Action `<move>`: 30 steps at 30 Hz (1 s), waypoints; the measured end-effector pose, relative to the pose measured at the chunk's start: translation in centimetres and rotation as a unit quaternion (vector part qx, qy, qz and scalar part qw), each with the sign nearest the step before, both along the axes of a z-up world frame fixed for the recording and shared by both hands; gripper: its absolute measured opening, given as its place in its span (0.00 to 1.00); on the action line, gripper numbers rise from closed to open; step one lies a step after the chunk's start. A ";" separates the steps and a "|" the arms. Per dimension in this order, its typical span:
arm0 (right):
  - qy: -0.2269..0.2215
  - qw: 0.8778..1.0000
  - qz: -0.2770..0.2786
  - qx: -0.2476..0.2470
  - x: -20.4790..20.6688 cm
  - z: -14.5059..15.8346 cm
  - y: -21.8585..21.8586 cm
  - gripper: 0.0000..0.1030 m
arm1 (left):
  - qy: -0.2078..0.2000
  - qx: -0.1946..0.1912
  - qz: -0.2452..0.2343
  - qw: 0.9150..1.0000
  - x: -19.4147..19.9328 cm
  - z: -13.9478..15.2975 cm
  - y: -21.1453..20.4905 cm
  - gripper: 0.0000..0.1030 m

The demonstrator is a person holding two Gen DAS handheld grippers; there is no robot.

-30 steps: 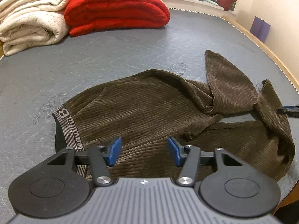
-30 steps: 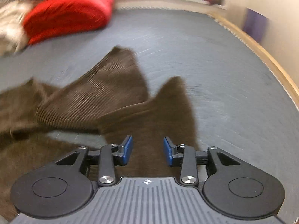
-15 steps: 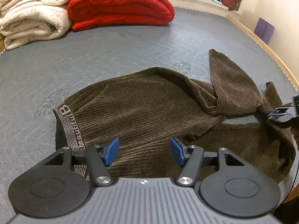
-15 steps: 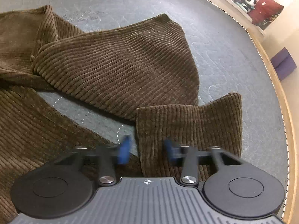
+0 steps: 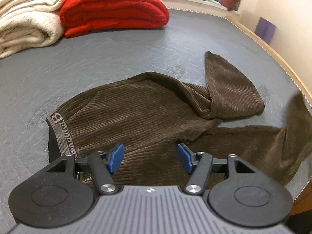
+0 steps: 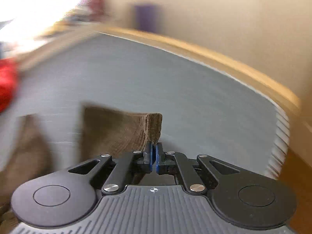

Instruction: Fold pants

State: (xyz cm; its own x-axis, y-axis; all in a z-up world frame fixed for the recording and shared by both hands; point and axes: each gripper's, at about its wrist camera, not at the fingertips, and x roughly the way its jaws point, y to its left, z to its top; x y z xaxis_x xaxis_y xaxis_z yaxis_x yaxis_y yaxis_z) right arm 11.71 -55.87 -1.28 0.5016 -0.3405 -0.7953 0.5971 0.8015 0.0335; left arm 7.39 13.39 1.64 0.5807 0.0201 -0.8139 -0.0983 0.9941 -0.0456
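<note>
My right gripper [image 6: 154, 152] has gone from spread above the cuff half a second ago to clamped tight on it: its blue fingers [image 6: 149, 154] are pressed together with a nub of brown corduroy sticking up between them. That view is smeared with motion, so I read it as the hem of the near pant leg [image 6: 115, 130] being lifted and carried, though I cannot tell exactly how high it is off the mattress. From the left wrist view the same change shows at the far right edge, where the leg end [image 5: 292, 128] now rises blurred off the surface instead of lying flat as it did before.

My left gripper [image 5: 151, 159] is unchanged in state: fingers [image 5: 117, 157] wide apart, holding nothing, hovering low over the seat area of the corduroy pants [image 5: 148, 113], just beside the printed waistband [image 5: 62, 134]. The pants lie crumpled across the grey mattress [image 5: 117, 58], waistband to the left, the far leg doubled back on itself into a flap [image 5: 232, 89], the near leg running right toward my right gripper. The red duvet [image 5: 115, 9] and the cream blankets [image 5: 25, 19] sit well apart at the head of the bed.

I judge this as the start of straightening: with one hem in hand I can pull that leg out long. The left fingers probably need to pin or take the waistband so the whole garment does not slide along with the pull.
</note>
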 end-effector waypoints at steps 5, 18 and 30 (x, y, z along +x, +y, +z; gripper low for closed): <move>0.076 0.972 -0.186 0.125 -4.8 -5.1 -7.6 0.02 | 0.012 0.008 0.000 1.000 0.5 -0.9 -0.6 0.65; -0.118 0.988 -0.049 0.093 -1.2 -1.2 -5.0 0.17 | 0.019 0.010 -0.012 1.000 1.3 -1.5 -1.2 0.69; -0.077 0.989 0.023 0.122 8.4 -7.1 -2.1 0.49 | 0.022 0.002 -0.007 1.000 2.2 -1.8 -1.0 0.72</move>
